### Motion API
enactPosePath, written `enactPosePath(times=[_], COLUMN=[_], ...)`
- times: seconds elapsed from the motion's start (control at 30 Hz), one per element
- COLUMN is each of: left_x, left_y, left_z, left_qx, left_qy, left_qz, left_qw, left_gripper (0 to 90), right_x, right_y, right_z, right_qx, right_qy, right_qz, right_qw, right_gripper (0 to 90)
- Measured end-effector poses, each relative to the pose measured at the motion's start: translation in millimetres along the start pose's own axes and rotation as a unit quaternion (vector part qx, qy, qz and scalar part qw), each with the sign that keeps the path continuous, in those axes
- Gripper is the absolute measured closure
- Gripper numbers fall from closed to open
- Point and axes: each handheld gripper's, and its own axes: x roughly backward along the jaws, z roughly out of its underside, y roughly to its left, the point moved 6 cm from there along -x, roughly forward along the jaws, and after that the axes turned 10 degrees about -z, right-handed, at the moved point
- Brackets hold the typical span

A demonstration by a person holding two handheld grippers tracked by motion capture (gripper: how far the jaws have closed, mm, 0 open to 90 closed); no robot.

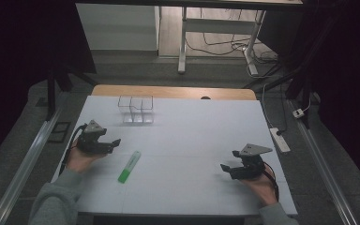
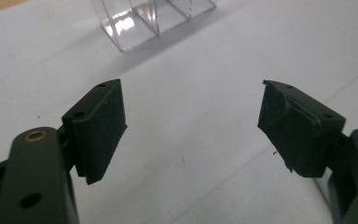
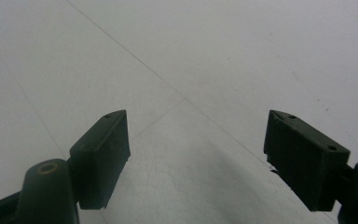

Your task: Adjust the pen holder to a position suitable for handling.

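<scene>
Your L gripper [image 1: 114, 142] jaws wide, empty, left of marker [image 1: 129, 166]; R gripper [image 1: 228, 165] wide, empty, well right of it.

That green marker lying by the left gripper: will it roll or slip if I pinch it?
The marker lies flat on the smooth white table, and its body looks rounded, so a nudge from the side would probably roll it. It looks like stiff, light plastic, so it should not bend. The left gripper is open, apart from it; pinching across the barrel seems safest.

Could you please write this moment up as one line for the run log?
left gripper: open, empty, beside green marker | right gripper: open, empty | clear organizer: empty, far side
</scene>
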Motion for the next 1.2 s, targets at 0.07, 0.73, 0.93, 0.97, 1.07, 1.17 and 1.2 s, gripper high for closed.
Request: enactPosePath(times=[0.07, 0.73, 0.93, 0.97, 1.07, 1.17, 1.2], left_x=[-3.4, -40.6, -50.1, -51.1, -54.6, -58.7, -60.1], left_y=[3.4, 31.5, 45.5, 47.9, 54.2, 59.0, 60.0], left_z=[-2.1, -15.7, -23.9, -25.2, -28.7, -32.7, -33.3], left_qx=[0.000, 0.010, 0.008, 0.012, 0.012, 0.015, 0.015], left_qy=[0.002, 0.014, 0.019, 0.017, 0.016, 0.012, 0.013], left_qz=[-0.001, -0.017, -0.025, -0.025, -0.031, -0.031, -0.031], left_qw=[1.0000, 0.9997, 0.9995, 0.9995, 0.9993, 0.9993, 0.9993], left_gripper=[23.4, 31.5, 35.2, 36.4, 39.6, 46.9, 49.5], right_x=[-0.2, -2.6, -3.8, -3.8, -4.1, -5.4, -5.7], right_y=[0.3, 1.7, 2.0, 1.9, 1.2, 0.7, 0.7], right_z=[0.0, 1.5, 1.5, 1.5, 1.8, 1.8, 1.7], right_qx=[0.001, 0.003, 0.004, 0.005, 0.005, 0.007, 0.006], right_qy=[0.000, 0.006, 0.007, 0.007, 0.008, 0.011, 0.011], right_qz=[-0.001, -0.004, -0.005, -0.004, -0.003, -0.004, -0.004], right_qw=[1.0000, 1.0000, 1.0000, 1.0000, 0.9999, 0.9999, 0.9999], right_gripper=[21.9, 21.9, 21.9, 21.9, 21.9, 22.0, 22.0])
